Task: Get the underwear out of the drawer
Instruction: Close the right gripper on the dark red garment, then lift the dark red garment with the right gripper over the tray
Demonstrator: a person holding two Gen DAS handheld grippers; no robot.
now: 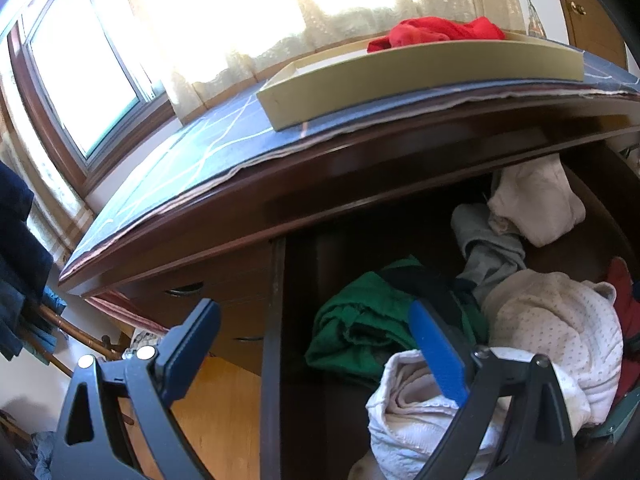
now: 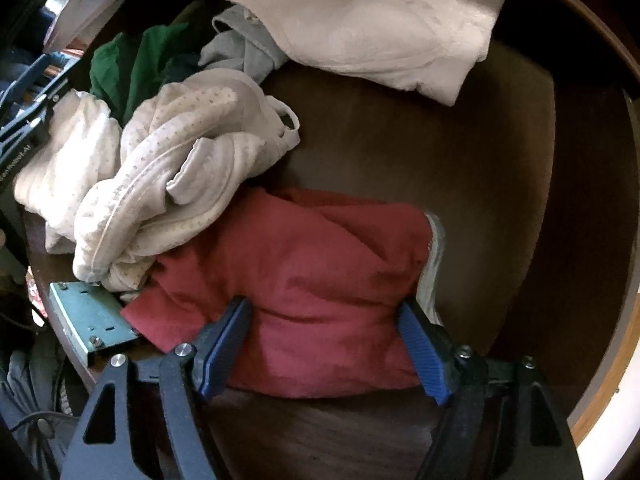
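Red underwear (image 2: 304, 280) lying crumpled on the floor of the open drawer (image 2: 500, 184), at its near edge. Right gripper (image 2: 324, 344) pointed straight down over it, blue fingers (image 2: 420, 352) spread on either side of the red cloth, not pinched shut, nothing lifted. Just beside on the left, a dotted white garment (image 2: 180, 168), partly overlapping the red piece; behind that, green cloth (image 1: 360, 320), a grey piece (image 1: 488, 248) and a plain white garment (image 2: 380, 20) at the back. Left gripper (image 1: 316, 344) hanging at the drawer's left side, jaws apart and empty, one finger over another white garment (image 1: 420, 412). Above, on the dresser top (image 1: 192, 152), a shallow tray (image 1: 400, 80) holding more red cloth (image 1: 436, 32).
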